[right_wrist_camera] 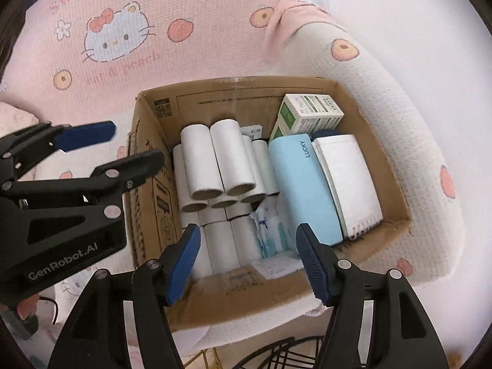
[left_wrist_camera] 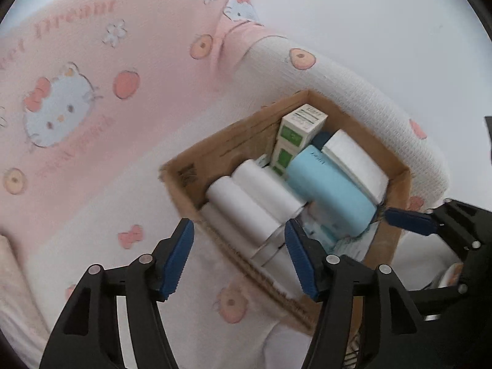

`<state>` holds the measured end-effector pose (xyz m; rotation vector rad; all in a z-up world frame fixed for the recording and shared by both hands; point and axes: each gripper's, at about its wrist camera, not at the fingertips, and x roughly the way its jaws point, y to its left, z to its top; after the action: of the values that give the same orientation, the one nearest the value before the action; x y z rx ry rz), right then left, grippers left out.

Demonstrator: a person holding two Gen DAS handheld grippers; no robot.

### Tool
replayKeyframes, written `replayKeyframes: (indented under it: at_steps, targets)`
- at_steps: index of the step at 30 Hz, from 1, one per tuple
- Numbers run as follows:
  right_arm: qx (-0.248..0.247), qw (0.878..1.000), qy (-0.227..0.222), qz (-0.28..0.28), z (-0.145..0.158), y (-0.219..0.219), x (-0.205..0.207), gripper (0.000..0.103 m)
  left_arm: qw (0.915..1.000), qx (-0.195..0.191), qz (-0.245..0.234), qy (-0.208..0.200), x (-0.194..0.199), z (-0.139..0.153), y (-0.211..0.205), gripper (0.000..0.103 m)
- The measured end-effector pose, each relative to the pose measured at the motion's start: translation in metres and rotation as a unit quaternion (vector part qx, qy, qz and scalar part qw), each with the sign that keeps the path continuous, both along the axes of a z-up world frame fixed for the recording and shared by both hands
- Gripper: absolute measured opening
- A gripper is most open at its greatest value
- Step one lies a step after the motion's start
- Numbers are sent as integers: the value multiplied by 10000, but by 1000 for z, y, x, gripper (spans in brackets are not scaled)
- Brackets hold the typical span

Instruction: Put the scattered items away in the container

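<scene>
Both tools point steeply down at a cardboard box (right_wrist_camera: 310,89) that sits on a pink and white blanket (right_wrist_camera: 190,49) with cartoon cats on it.

The right tool (right_wrist_camera: 247,247) hangs over the near side of the box. Its two blue pads (right_wrist_camera: 184,259) are spread wide apart, and nothing is between them. It has let go and touches nothing. Under the gap lie white cardboard tubes (right_wrist_camera: 221,160) and a crumpled white and blue pack (right_wrist_camera: 270,230).

The left tool (left_wrist_camera: 240,255) hangs over the left corner of the box. Its jaws are spread wide too, and it holds nothing. One pad is over the blanket outside the box, and the other is over the tubes (left_wrist_camera: 249,200) inside. In the right wrist view the left tool shows from the side, just left of the box wall, not touching it.

Everything is inside the box. The white tubes are stacked on the left side. A light blue case (right_wrist_camera: 304,184) with the word LUCKY lies next to them, in the middle. A white spiral notebook (right_wrist_camera: 350,181) lies against the right wall, touching the blue case. A green and white small box (right_wrist_camera: 310,113) rests in the far right corner, leaning on the blue case. Something dark blue (right_wrist_camera: 326,133) peeks out beneath it, but I cannot tell what it is.
</scene>
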<state>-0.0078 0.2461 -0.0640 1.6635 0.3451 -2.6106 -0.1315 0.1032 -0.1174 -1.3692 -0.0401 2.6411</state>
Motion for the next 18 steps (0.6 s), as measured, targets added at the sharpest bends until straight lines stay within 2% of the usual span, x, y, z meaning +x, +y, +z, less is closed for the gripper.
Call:
replayKeyframes:
  at_steps: [6,9,18]
  targets:
    - [-203,9995,110,-216,13,4,22,69,9991,-333,-182,166,25,25,-4,67]
    - [-76,9997,167,-166,19,2,35,69,9983,-473,-113,317,37,35,-7,67]
    - [524,9955,777,-126,49,-19,58,71,9983,-336,-146,455,54,50,-10,68]
